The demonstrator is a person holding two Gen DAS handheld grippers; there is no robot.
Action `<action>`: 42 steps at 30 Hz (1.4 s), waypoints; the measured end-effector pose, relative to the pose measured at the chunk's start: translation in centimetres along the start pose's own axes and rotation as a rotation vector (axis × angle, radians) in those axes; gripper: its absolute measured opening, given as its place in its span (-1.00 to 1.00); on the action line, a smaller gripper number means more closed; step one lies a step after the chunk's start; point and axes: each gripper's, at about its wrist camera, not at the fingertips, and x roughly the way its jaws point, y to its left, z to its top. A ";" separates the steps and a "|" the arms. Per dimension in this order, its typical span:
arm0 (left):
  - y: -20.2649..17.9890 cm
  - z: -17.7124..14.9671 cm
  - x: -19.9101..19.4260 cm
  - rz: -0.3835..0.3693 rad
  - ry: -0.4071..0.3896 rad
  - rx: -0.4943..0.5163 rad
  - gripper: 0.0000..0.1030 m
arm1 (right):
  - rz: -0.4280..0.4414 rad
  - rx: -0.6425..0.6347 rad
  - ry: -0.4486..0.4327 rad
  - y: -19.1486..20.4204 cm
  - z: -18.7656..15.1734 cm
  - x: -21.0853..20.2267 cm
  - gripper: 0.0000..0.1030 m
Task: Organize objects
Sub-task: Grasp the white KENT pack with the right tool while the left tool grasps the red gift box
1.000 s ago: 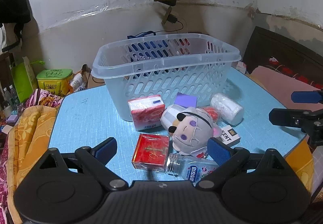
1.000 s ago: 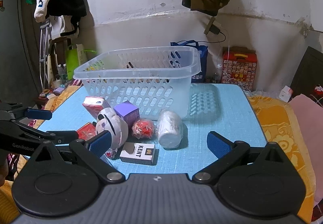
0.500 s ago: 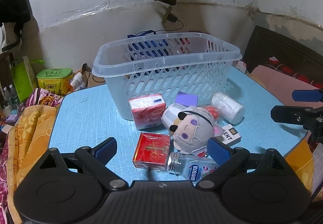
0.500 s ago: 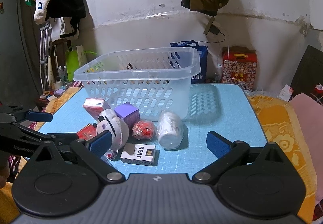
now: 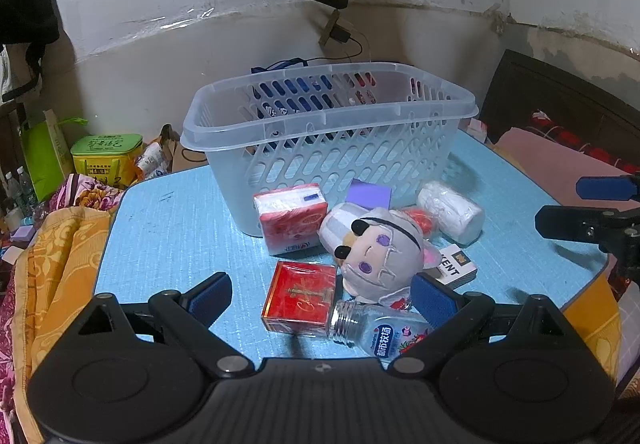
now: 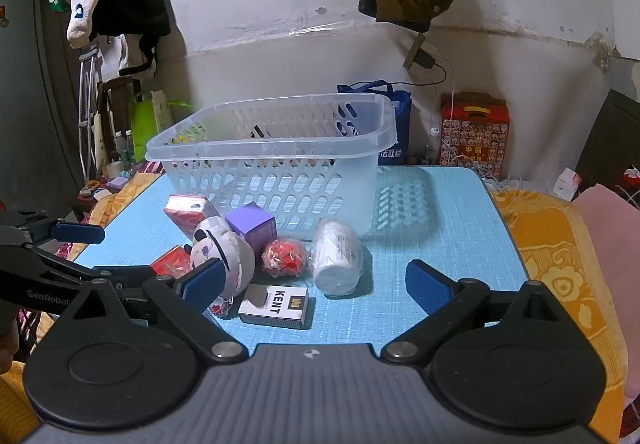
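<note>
Nothing on the blue table (image 5: 168, 219) has shifted since a second ago, and both grippers hover in the same places. Left gripper (image 5: 320, 294) stands wide open above the near clutter, gripping nothing. Right gripper (image 6: 314, 280) is also spread wide, its jaws closing slightly, pads pressing on nothing. A clear slotted basket (image 5: 328, 123) sits at the far middle of the table. Crowded just in front of it lie a tissue pack (image 5: 290, 217), a purple box (image 6: 252, 226), a plush toy (image 5: 376, 252), a red ball (image 6: 284, 258), a white roll (image 6: 336, 258), a KENT pack (image 6: 276, 304), a red box (image 5: 300, 294) and a clear bottle (image 5: 376, 330).
</note>
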 end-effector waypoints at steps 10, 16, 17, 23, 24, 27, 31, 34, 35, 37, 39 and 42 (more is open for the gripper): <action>0.5 -0.1 0.1 -0.011 0.003 -0.016 0.91 | 0.008 0.016 -0.005 -0.2 -0.1 0.0 0.92; 2.1 -0.2 0.4 -0.020 -0.016 -0.019 0.89 | 0.007 0.008 0.017 -0.3 -0.7 1.0 0.89; 2.3 -0.2 0.5 -0.019 -0.016 -0.023 0.83 | 0.008 0.008 0.029 -0.3 -0.8 1.4 0.84; 3.6 -0.3 2.1 -0.082 0.053 -0.054 0.72 | 0.033 0.008 0.141 -0.3 -2.1 4.3 0.56; 3.8 -0.3 2.5 -0.093 0.067 -0.066 0.70 | 0.042 0.021 0.163 -0.3 -2.2 4.9 0.53; 4.1 -0.2 3.7 -0.102 0.102 -0.084 0.64 | 0.059 0.050 0.199 -0.2 -2.4 6.0 0.50; 4.5 -0.2 4.6 -0.087 0.116 -0.091 0.57 | 0.052 0.035 0.200 0.5 -2.3 6.2 0.47; 5.2 -0.3 4.4 -0.106 0.108 -0.110 0.57 | 0.033 -0.002 0.187 1.1 -2.3 5.8 0.46; 5.4 -0.4 4.4 -0.105 0.104 -0.117 0.57 | 0.021 -0.009 0.185 1.2 -2.3 5.9 0.46; 5.5 -0.3 4.9 -0.096 0.111 -0.119 0.57 | 0.010 -0.001 0.190 1.3 -2.2 6.4 0.44; 5.2 -0.1 5.7 -0.095 0.131 -0.108 0.57 | 0.003 0.009 0.201 1.5 -2.0 7.2 0.44; 4.9 0.0 6.8 -0.098 0.154 -0.096 0.57 | -0.001 0.012 0.220 1.7 -1.9 8.1 0.44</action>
